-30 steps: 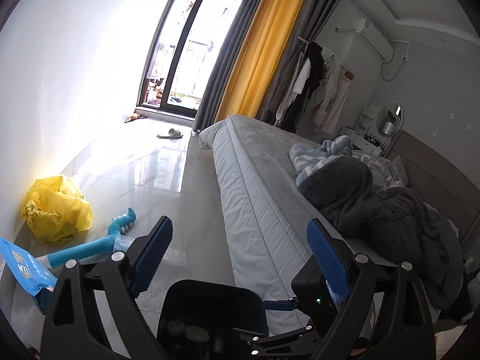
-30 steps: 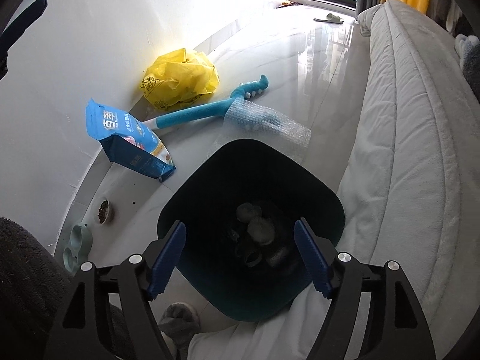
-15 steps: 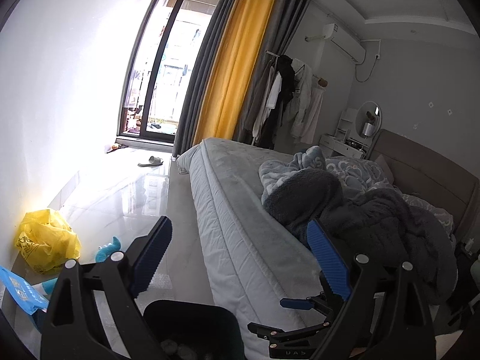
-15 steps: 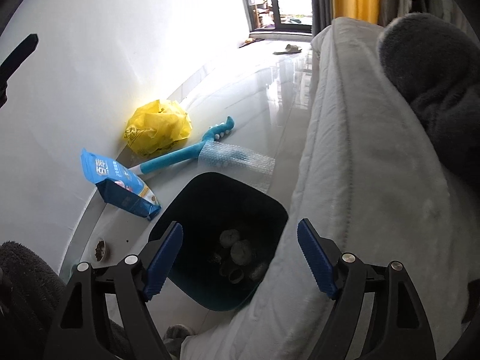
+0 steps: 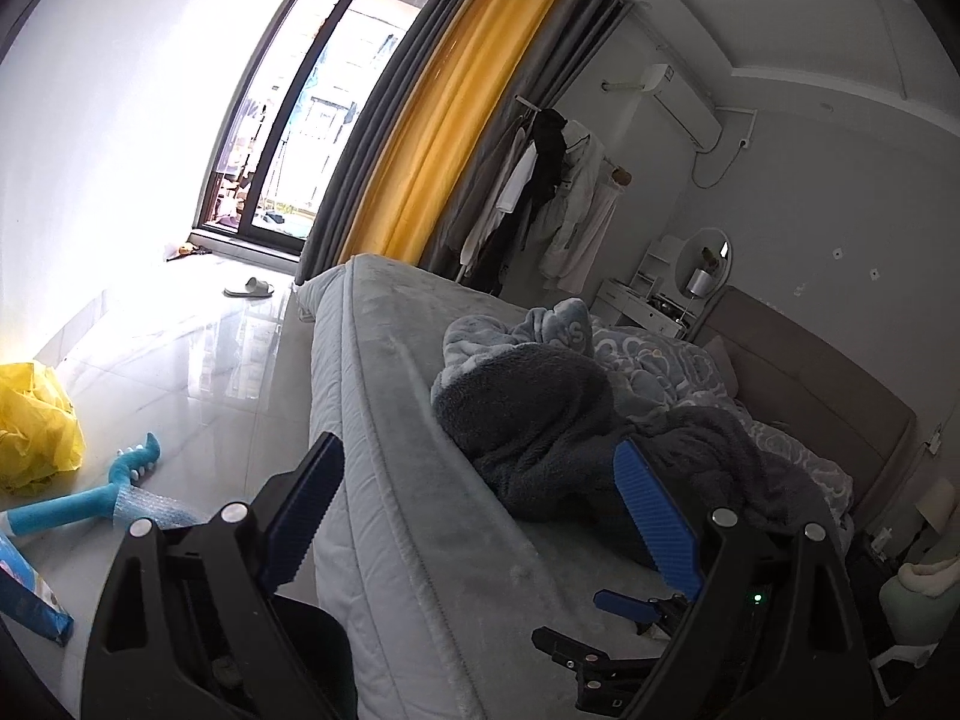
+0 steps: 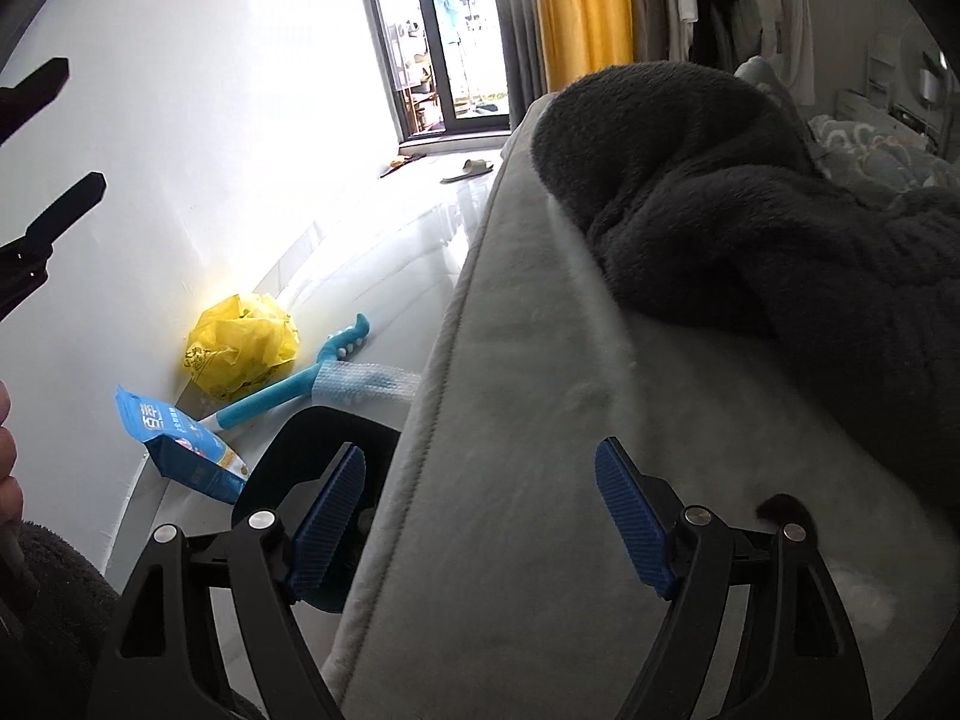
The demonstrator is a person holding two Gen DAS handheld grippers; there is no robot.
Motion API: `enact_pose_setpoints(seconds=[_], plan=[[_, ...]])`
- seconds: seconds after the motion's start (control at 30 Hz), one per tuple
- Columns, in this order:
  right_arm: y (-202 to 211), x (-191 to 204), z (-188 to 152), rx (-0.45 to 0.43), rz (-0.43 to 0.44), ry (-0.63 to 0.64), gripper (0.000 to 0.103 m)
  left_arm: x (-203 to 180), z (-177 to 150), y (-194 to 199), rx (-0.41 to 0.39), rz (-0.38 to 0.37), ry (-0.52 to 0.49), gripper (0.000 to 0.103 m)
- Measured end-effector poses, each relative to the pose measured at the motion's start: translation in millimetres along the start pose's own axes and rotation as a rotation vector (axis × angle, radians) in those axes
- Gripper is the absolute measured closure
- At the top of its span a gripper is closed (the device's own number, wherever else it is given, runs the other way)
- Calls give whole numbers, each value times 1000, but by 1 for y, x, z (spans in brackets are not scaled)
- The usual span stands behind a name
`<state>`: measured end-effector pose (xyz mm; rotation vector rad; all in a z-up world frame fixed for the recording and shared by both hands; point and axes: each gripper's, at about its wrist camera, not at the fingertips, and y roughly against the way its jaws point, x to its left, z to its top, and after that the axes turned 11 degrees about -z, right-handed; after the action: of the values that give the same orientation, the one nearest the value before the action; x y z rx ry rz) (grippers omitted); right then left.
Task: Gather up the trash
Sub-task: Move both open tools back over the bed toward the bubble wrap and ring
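Mattress [image 6: 540, 480], grey and plush, blocks our empty wide-apart left gripper [image 5: 480, 516] and empty, spread right gripper [image 6: 480, 510] from the dark bin [image 6: 312, 450]

The left wrist view is taken from above the bed's [image 5: 420, 480] near edge, faced along the mattress toward the sliding glass door [image 5: 312, 120]. The right wrist view is tilted more steeply down, close over the same mattress edge [image 6: 540, 480]. The 2 views share the bed, the yellow bag [image 6: 240, 348], the dark bin [image 6: 312, 450] and the door.
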<state>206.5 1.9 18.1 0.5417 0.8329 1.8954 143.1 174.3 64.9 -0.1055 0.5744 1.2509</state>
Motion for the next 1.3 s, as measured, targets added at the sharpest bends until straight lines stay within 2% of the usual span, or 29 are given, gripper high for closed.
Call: enact_pose_setpoints(seconds=[0.2,0.53,0.8,1.03,1.17,1.3], plan=[[20,-39,-4,-30,-48,-39,19,-20,-7,-14,22,-19,-27,10],[18,-99,-33,23,-149,-89,19,-46,-21,-40,75,-22,-87,10],[22,-131,-51,48,-173,-139,19,-60,-31,-57,97,-52,-56,10],[20,-148,-64,54,-182,-155,19,-80,-47,-80,134,-67,-89,10],[6,-159,-75,98,-168,-182,19,-83,-53,-93,156,-64,-82,10],[5,-160,-77,90,-143,-177,19,-87,-59,-104,174,-63,-77,10]])
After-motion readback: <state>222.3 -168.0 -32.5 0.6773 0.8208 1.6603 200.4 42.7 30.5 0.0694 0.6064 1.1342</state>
